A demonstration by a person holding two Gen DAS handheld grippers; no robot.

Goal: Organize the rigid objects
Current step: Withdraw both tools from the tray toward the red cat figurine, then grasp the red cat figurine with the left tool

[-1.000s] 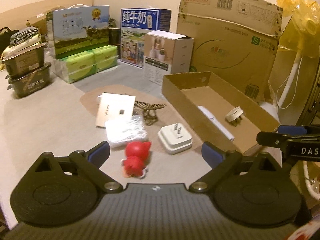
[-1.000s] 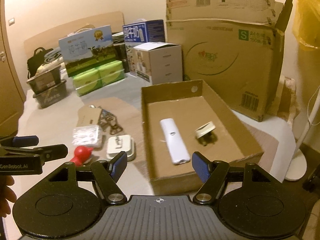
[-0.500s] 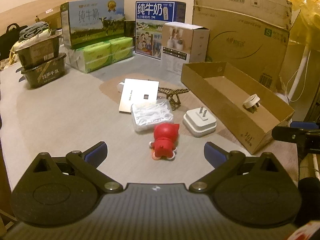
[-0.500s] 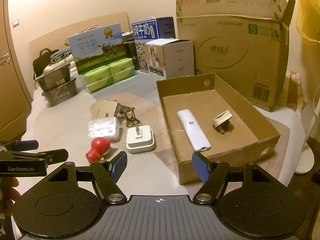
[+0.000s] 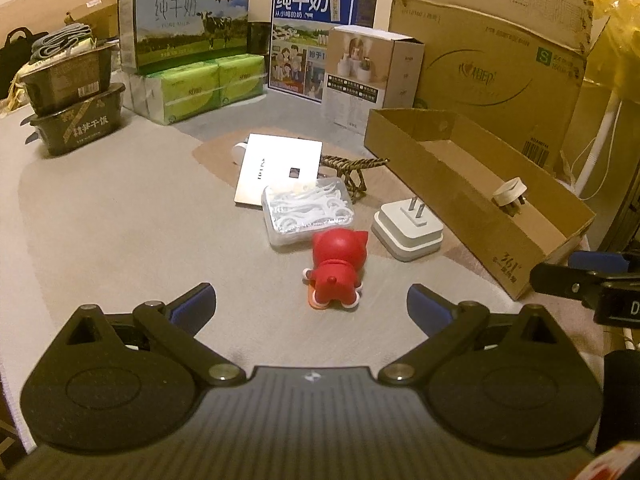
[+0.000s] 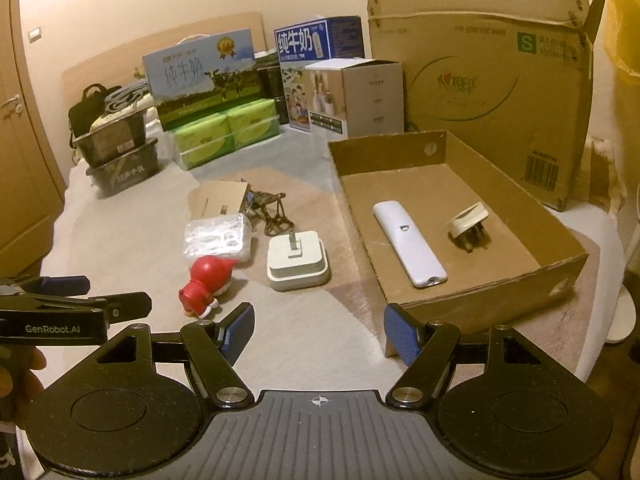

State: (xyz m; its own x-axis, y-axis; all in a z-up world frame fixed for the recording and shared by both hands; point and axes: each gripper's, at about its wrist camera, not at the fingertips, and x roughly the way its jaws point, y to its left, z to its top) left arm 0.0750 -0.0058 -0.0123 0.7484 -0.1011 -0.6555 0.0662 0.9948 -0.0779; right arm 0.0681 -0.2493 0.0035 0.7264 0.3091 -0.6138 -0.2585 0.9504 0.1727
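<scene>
A red figurine point(image 5: 337, 270) lies on the grey surface just ahead of my open left gripper point(image 5: 311, 305), nothing between its fingers. Behind the figurine sit a clear box of white floss picks point(image 5: 307, 210), a flat white box point(image 5: 280, 168), a brown metal stand point(image 5: 352, 168) and a white charger point(image 5: 408, 229) with prongs up. The shallow cardboard tray point(image 6: 496, 284) holds a white remote point(image 6: 408, 242) and a cream plug point(image 6: 469, 224). My right gripper point(image 6: 319, 334) hangs open and empty before the tray's near left corner, the charger point(image 6: 298, 264) beyond it.
Milk cartons point(image 5: 188, 28), green tissue packs point(image 5: 200, 88), a white product box point(image 5: 372, 76) and a large cardboard carton point(image 5: 492, 64) line the back. Stacked dark food tubs point(image 5: 76, 116) stand far left. A white pole point(image 5: 596, 144) rises at right. A hand point(image 6: 20, 376) shows lower left.
Both grippers have come lower and nearer the objects, which now look larger. The red figurine sits more centred before the left gripper. Neither gripper's opening has changed.
</scene>
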